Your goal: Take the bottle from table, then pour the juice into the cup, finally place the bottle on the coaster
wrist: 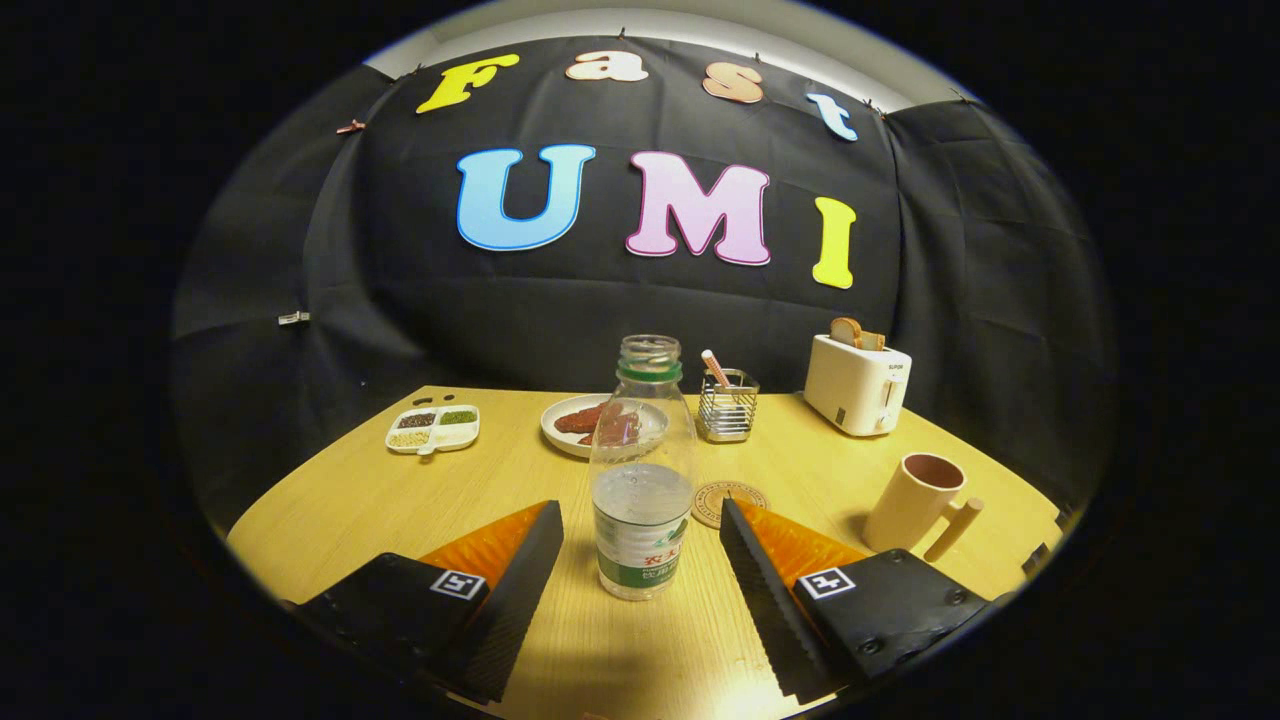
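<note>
Gripper view: gripper (640,525) fingers spread wide, flanking upright bottle (642,470).

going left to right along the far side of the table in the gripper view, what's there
divided snack tray → plate of food → wire holder → toaster. Nearer, the bottle stands between the open fingers.

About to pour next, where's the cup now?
The cup stands on the table ahead and right of the open gripper, in front of the toaster, right of the coaster.
</note>
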